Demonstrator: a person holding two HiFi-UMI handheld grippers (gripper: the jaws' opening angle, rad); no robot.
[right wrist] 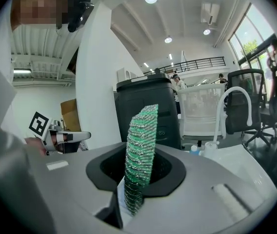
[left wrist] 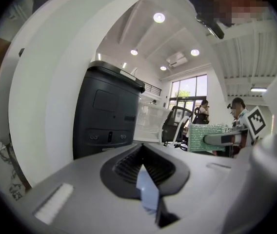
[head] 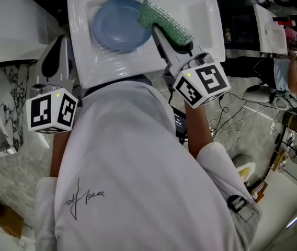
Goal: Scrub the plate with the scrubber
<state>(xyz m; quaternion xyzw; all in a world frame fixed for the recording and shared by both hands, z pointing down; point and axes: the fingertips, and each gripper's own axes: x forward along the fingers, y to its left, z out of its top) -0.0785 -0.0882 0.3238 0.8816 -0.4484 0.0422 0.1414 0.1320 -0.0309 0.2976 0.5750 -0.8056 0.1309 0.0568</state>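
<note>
A round blue plate (head: 118,24) lies in the white sink (head: 86,61). The green mesh scrubber (head: 165,22) overlaps the plate's right rim, and my right gripper (head: 173,45) is shut on it. In the right gripper view the scrubber (right wrist: 141,145) stands upright between that gripper's (right wrist: 134,184) jaws. My left gripper (head: 56,54) sits at the sink's left edge, apart from the plate. Its jaws (left wrist: 146,179) are shut with nothing between them. From the left gripper view the scrubber (left wrist: 206,137) shows at the right.
A tall black bin (left wrist: 107,113) stands behind the sink. A white curved faucet (right wrist: 233,101) and small bottles (right wrist: 197,149) are at the sink's far side. Cables (head: 227,119) trail over the marble surface at the right. Office chairs and people are in the background.
</note>
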